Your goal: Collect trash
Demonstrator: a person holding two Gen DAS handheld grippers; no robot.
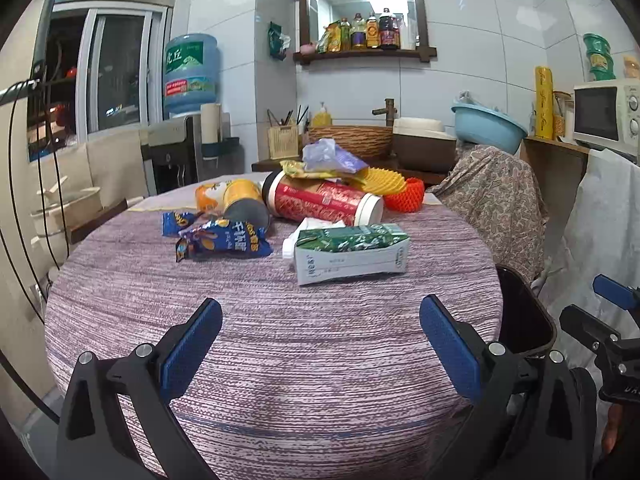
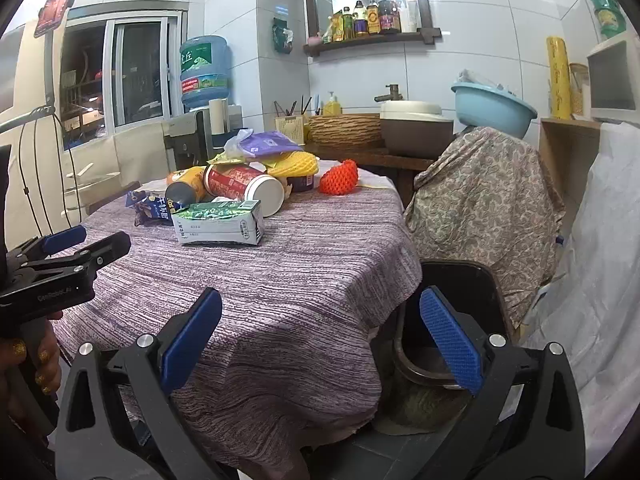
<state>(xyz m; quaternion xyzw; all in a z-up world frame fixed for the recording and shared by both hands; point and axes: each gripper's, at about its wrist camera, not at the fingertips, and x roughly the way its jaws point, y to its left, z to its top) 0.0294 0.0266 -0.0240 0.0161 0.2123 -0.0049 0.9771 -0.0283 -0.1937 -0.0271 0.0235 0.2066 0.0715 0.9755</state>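
trash pile (image 2: pixel 240 184), table (image 2: pixel 320 264), bin (image 2: pixel 460 288)

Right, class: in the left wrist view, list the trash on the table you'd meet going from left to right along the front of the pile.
Crumpled blue snack wrapper → green-and-white drink carton lying on its side → orange foam fruit net, which sits further back on the purple woven tablecloth.
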